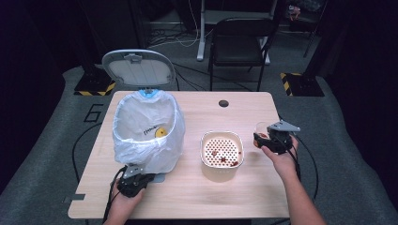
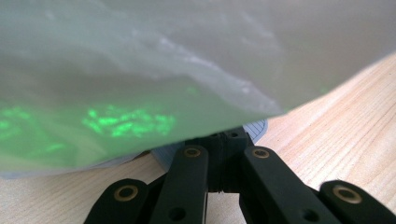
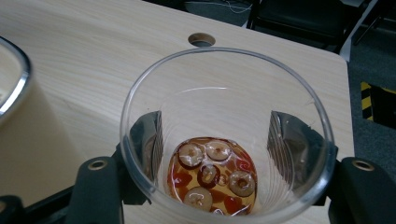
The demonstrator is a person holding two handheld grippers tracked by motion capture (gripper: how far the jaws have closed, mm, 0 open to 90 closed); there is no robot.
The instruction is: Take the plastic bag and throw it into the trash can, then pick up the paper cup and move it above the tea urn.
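Nearest me, my left gripper (image 1: 136, 180) sits low near the front edge of the table (image 1: 197, 197), its jaws pressed together and tucked against the base of the bin (image 1: 149, 133). From the left gripper view the white bag (image 2: 187, 56) hangs right over the jaws, with grey base (image 2: 254, 130) just ahead of them, so I have no room forward on that side; bare wood opens to the right.

On my right, the right gripper (image 1: 270, 138) pinches a clear plastic cup (image 3: 226, 135), pads pressed on both walls, the cup upright. It holds amber liquid with sliced red fruit rings (image 3: 212, 175) at the bottom. No earlier frame lets me speak for motion. The cup hangs close to the table's right edge, with open wood in front of it.

Between the hands stands the strainer bowl (image 1: 222, 150), a few dark bits on its perforated insert, just left of the cup and clear of the bin.

Farther off, the bin's lid (image 1: 138, 68) stands open, a cable hole (image 1: 223, 103) marks the far edge, and a chair (image 1: 239, 40) waits beyond.
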